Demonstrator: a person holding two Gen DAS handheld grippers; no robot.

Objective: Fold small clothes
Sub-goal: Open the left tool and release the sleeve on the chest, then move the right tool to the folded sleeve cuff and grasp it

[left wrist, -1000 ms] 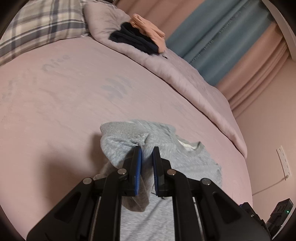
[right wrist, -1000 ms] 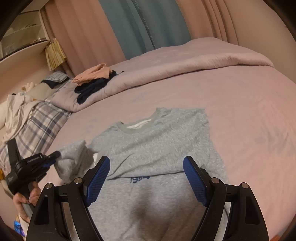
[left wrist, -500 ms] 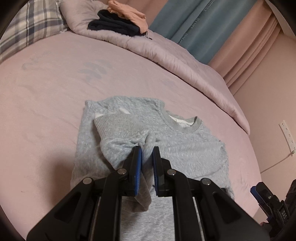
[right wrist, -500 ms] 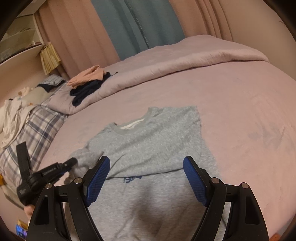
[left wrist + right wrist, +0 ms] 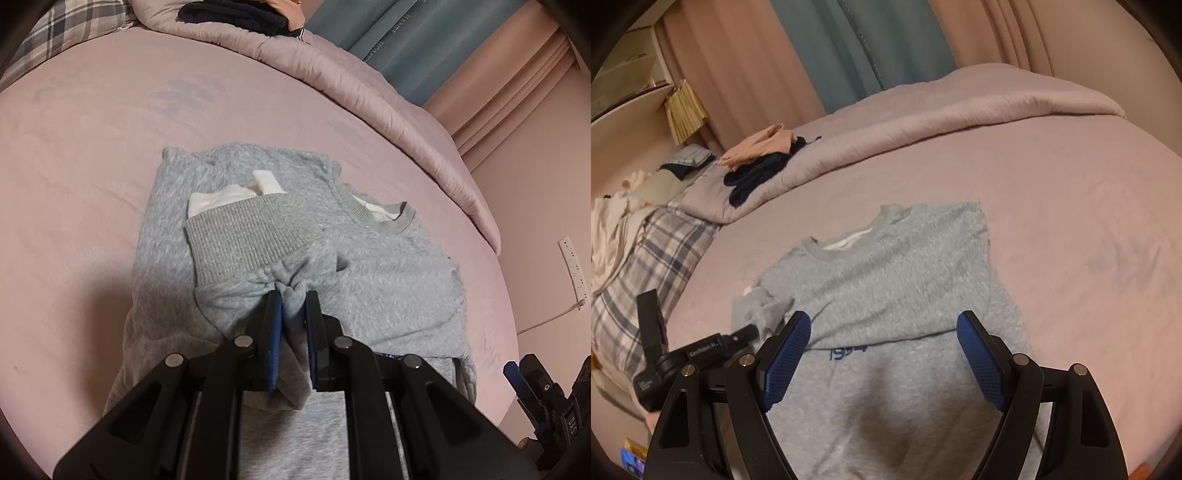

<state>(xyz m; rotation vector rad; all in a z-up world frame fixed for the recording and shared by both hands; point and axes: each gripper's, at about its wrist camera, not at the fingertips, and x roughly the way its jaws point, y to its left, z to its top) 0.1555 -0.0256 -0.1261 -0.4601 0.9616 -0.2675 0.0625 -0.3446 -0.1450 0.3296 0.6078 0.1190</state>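
A small grey sweatshirt (image 5: 886, 280) lies face up on the pink bed (image 5: 1052, 192), with dark blue print near its middle. My left gripper (image 5: 293, 299) is shut on the sweatshirt's left sleeve (image 5: 255, 236) and holds it over the chest, ribbed cuff pointing away. The left gripper also shows in the right wrist view (image 5: 738, 336), at the garment's left side. My right gripper (image 5: 884, 343) is open and empty, hovering above the lower body of the sweatshirt. It also shows at the lower right of the left wrist view (image 5: 517, 373).
A rolled pink duvet (image 5: 923, 122) runs along the far side of the bed. Dark and peach clothes (image 5: 764, 162) lie on it. A plaid pillow (image 5: 646, 266) sits at the left. Curtains (image 5: 857, 48) hang behind. A wall socket (image 5: 571, 266) is at the right.
My left gripper has carried the sleeve inward over the sweatshirt's body, so the cuff now lies across the chest. My right gripper stayed open, shifting slightly above the hem.
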